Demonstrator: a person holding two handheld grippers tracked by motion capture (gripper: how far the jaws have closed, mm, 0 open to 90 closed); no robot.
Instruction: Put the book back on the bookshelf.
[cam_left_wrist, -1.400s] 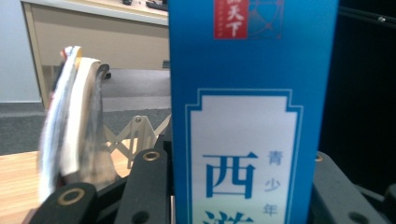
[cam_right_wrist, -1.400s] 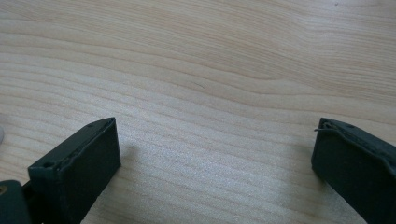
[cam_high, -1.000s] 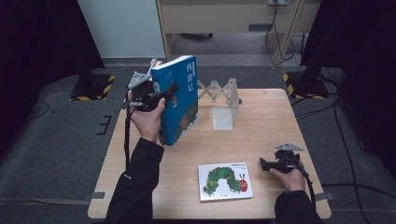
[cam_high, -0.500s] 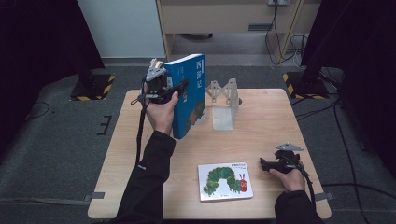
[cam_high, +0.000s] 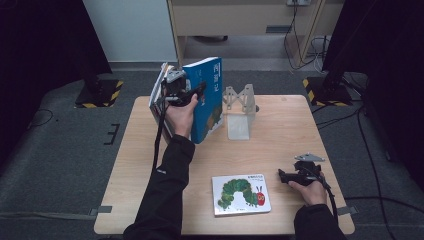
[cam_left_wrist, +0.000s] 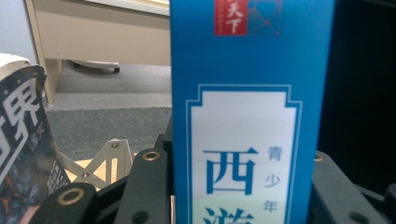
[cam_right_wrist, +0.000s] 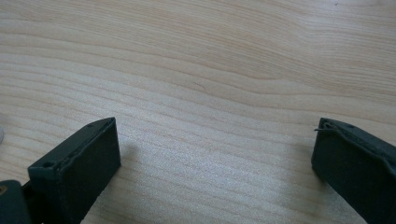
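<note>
A tall blue book (cam_high: 212, 95) with a white title panel stands upright and slightly tilted at the back of the wooden table (cam_high: 280, 130). My left gripper (cam_high: 197, 92) is shut on its spine. In the left gripper view the spine (cam_left_wrist: 247, 140) sits between the two black jaws of that gripper (cam_left_wrist: 233, 186). A second book with a dark cover and white pages (cam_left_wrist: 23, 149) shows just left of the blue one, outside the jaws. My right gripper (cam_high: 282, 176) rests on the table at the front right, open, with bare wood between its jaws (cam_right_wrist: 215, 154).
A pale metal bookend (cam_high: 240, 107) stands just right of the blue book. A picture book with a green caterpillar (cam_high: 241, 194) lies flat near the front edge, left of the right gripper. Dark equipment stands on the floor flank the table.
My left hand has carried the blue book to the right, closer to the bookend, and slightly down. The right gripper has stayed in place.
</note>
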